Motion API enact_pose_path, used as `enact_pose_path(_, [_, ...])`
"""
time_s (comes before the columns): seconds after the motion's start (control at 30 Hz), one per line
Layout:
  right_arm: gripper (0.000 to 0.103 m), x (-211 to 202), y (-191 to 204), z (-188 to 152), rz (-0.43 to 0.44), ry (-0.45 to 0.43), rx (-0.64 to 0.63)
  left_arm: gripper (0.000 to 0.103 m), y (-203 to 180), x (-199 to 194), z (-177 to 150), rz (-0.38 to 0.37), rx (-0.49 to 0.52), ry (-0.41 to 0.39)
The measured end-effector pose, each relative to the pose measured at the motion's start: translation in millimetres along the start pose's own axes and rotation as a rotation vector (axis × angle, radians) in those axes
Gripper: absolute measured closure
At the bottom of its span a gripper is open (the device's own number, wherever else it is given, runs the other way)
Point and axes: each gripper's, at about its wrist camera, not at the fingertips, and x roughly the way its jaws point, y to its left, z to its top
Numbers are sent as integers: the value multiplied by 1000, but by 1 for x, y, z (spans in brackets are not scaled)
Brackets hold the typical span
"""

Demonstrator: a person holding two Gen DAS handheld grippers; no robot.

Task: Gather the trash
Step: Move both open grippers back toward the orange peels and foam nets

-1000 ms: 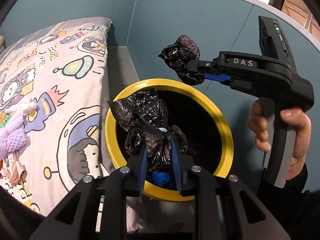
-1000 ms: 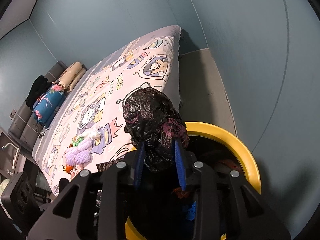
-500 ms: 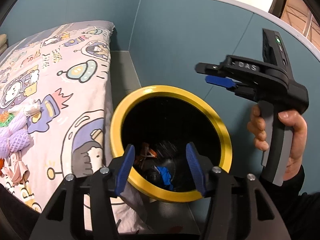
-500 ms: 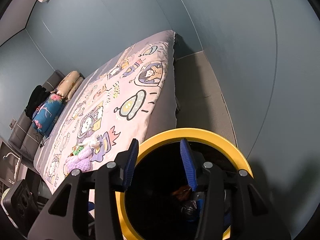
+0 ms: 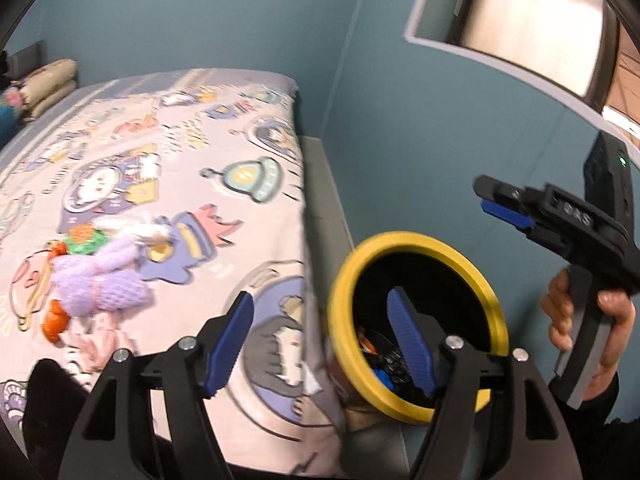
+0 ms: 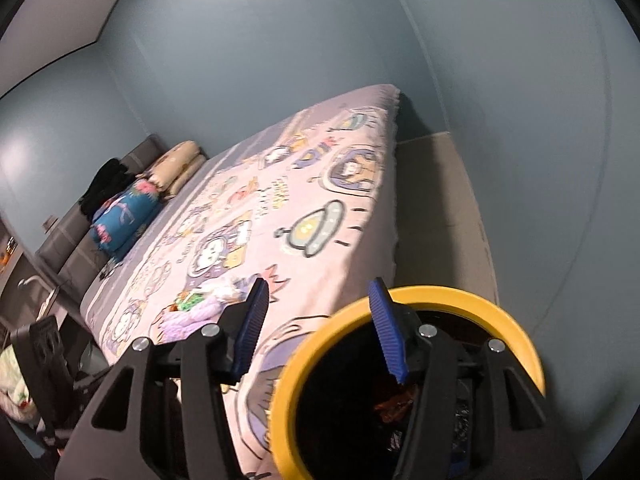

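A black bin with a yellow rim (image 5: 420, 240) stands on the floor beside the bed, with dark and coloured trash inside; it also shows in the right wrist view (image 6: 440, 296). A pile of trash (image 5: 100, 276), purple, green, orange and white, lies on the cartoon bedsheet; it shows small in the right wrist view (image 6: 200, 304). My left gripper (image 5: 324, 340) is open and empty, straddling the bed edge and the bin rim. My right gripper (image 6: 320, 324) is open and empty above the bin's left rim; it shows in the left wrist view (image 5: 504, 204) held by a hand.
The bed (image 6: 320, 184) fills the left, with pillows (image 6: 176, 164) and a blue cushion (image 6: 124, 216) at its head. A teal wall (image 5: 400, 120) stands close behind the bin. A strip of grey floor (image 6: 436, 208) runs between bed and wall.
Both grippers let go of black bag wads into the bin and opened. Both have since swung left toward the bed, the left one now facing the trash pile.
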Motion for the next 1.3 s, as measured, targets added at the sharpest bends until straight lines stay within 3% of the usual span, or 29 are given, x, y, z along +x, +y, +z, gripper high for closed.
enact_pose_path(0.17, [47,10,32,3,52,3,-63,29,29,-20,5,69,-34,-55])
enact_pose_path(0.6, [47,53,100,4,118,74,-189,24,113,-53,1,230,-169,-112])
enact_pose_path(0.9, [47,97,138,-7,122,162,-257,23,168,-56,-14,317,-263,-99])
enact_pose_path(1.3, [47,168,185,-27,117,268,-347,23,232,-34,-41,372,-369,-40])
